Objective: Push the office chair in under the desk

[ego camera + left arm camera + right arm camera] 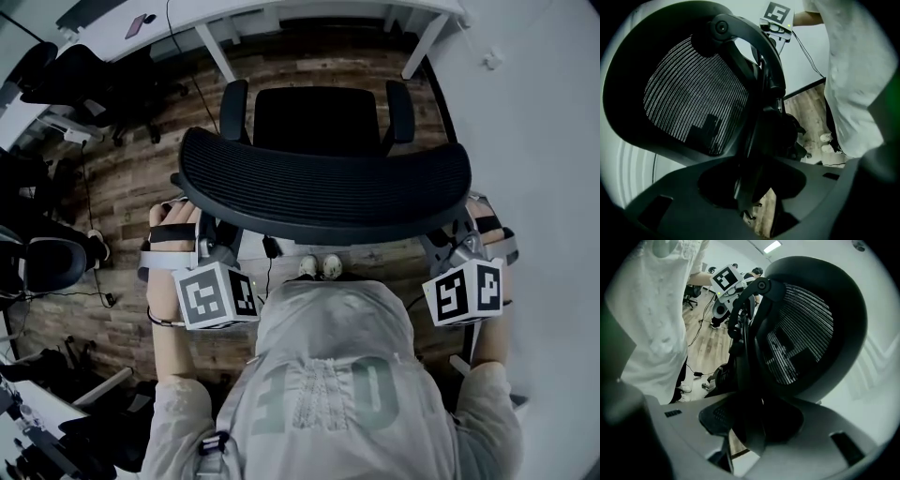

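A black mesh office chair stands in front of me, facing the white desk [309, 11]. Its seat [314, 117] reaches toward the gap between the desk legs, and its curved backrest [328, 187] is nearest me. My left gripper [211, 242] is at the backrest's left end and my right gripper [452, 246] at its right end, both just under the rim. In the left gripper view the backrest [693, 103] fills the picture, and its rim runs down between the wide-set jaws of the left gripper [754, 187]. The right gripper view shows the backrest [801, 338] the same way, with the rim between the jaws of the right gripper [750, 427]. No pad visibly presses on it.
White desk legs [216, 52] slant down on either side of the chair. A plain wall [534, 141] runs close along the right. Other dark chairs [94, 84] and cables [89, 187] crowd the wooden floor at left. The person's shoes [321, 267] are right behind the chair.
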The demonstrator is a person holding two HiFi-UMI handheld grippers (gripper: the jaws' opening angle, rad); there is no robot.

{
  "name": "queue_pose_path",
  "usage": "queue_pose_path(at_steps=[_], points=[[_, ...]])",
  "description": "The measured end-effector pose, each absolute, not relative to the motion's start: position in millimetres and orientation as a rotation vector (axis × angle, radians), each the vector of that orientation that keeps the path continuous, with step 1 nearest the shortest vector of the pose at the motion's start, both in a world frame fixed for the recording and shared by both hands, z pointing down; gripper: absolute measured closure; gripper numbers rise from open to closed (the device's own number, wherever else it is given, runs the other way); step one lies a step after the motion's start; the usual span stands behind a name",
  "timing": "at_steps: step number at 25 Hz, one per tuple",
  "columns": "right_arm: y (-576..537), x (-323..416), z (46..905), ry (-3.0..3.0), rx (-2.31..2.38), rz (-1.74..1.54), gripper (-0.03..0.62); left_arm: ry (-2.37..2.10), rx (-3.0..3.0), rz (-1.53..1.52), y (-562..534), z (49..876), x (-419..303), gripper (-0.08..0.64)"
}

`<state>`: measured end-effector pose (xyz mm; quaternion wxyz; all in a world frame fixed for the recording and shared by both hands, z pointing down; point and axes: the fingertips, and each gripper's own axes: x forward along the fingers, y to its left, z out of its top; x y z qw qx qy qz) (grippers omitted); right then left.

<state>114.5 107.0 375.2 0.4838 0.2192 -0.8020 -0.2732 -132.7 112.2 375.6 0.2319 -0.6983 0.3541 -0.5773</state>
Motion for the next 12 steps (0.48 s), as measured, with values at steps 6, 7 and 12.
queue_pose_path(at_steps=[6, 7, 12], points=[[60, 112, 377, -1.948, 0.553, -0.685, 0.439, 0.982, -1.913, -1.555, 69, 376, -136, 0.383], [50, 112, 377, -1.941, 0.557, -0.687, 0.439, 0.983, -1.911, -1.550, 61, 376, -136, 0.383], [-3, 102, 378, -1.925, 0.560, -0.713, 0.439, 0.999, -1.892, -1.537, 13, 375, -147, 0.383]])
